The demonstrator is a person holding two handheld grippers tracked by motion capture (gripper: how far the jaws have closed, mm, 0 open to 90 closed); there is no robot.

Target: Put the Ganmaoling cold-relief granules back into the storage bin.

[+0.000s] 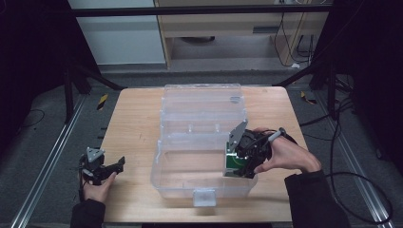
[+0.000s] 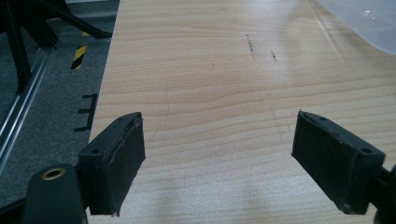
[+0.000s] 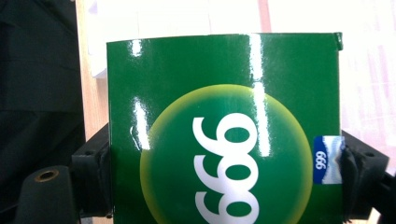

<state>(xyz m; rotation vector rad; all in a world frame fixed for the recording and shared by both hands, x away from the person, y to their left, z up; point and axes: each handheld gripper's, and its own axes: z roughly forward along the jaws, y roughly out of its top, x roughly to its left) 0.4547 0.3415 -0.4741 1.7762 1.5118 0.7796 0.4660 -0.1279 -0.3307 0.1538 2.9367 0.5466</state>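
Observation:
A clear plastic storage box (image 1: 202,187) stands open in the middle of the wooden table (image 1: 138,123), its lid (image 1: 202,102) laid back behind it. My right gripper (image 1: 240,166) is shut on a green carton (image 1: 233,167) with a white "999" on a yellow-green disc (image 3: 224,130), held at the box's right end, just inside its wall. Black jaws press the carton's two sides in the right gripper view. My left gripper (image 1: 114,166) rests low over the table's front left, jaws wide apart, with only bare wood (image 2: 219,116) between them.
A latch tab (image 1: 204,197) sticks out from the box's front wall. The table's left edge (image 2: 105,84) drops to grey floor with a metal rail (image 1: 47,161) and black-yellow tape (image 1: 102,101). Black frame legs (image 1: 90,76) and cables (image 1: 342,142) surround the table.

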